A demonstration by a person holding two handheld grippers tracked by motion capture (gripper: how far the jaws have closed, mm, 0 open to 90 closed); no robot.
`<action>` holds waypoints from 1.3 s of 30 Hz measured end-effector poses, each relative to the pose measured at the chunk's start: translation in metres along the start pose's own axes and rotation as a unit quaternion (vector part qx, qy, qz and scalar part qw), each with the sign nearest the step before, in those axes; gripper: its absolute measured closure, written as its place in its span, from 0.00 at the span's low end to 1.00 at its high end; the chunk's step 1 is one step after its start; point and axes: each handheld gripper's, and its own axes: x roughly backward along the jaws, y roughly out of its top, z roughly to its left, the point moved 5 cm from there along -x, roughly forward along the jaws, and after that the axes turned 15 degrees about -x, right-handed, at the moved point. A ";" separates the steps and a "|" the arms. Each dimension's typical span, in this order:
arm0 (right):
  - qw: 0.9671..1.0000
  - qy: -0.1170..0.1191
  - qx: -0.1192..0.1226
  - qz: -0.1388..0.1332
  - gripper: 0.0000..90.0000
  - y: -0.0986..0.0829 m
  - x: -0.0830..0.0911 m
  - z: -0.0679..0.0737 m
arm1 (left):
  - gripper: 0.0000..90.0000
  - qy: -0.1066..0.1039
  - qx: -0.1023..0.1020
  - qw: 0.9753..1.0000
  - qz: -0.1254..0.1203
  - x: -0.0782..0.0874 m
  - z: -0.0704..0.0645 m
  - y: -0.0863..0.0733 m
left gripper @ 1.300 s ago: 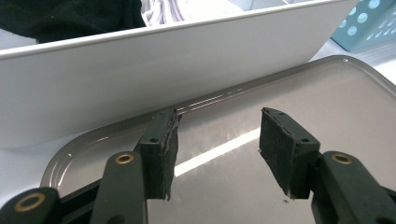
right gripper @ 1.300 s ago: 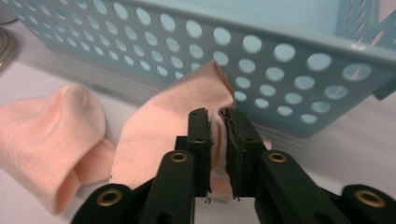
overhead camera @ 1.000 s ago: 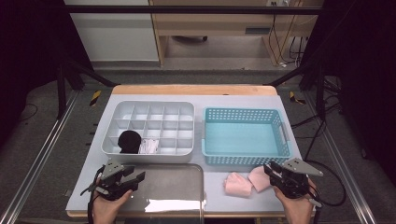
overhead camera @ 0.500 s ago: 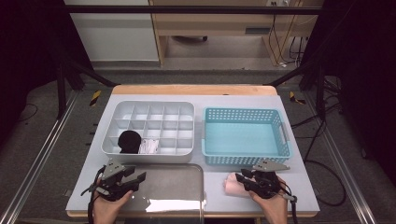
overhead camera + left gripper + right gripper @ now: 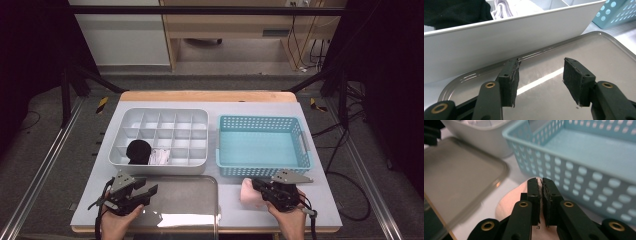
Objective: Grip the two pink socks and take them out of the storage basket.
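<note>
1. Since a second ago the right gripper (image 5: 256, 186) moved left from the lower right of the high view onto the pink cloth (image 5: 248, 194); the left gripper (image 5: 150, 190) stayed put.
2. Right gripper: jaws pressed together over the pink cloth in its own view; can't tell if any fabric is pinched.
3. Pink cloth sits low centre-right, just below the blue basket (image 5: 263, 145), right of the steel tray (image 5: 175, 200).
4. Left gripper: jaws spread, nothing between, over the tray's left end.
5. White organizer (image 5: 159, 136) centre-left holds a black cloth (image 5: 138, 151) and a white cloth (image 5: 160, 156).
6. No readable writing or labels.
</note>
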 end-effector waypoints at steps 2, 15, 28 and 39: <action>1.000 0.007 0.007 -0.020 0.95 0.008 0.002 0.007 | 0.51 0.000 0.002 1.000 -0.002 -0.001 -0.001 0.001; 0.998 0.046 0.052 -0.001 0.94 0.016 -0.029 0.046 | 0.51 -0.001 0.003 1.000 -0.004 0.002 0.001 0.000; 0.995 0.077 0.051 0.025 0.94 0.002 -0.049 0.072 | 0.51 -0.001 0.003 1.000 -0.005 0.001 -0.001 0.001; 0.992 0.089 0.053 0.076 0.88 -0.023 -0.077 0.092 | 0.51 -0.003 0.004 1.000 -0.007 0.002 -0.001 0.001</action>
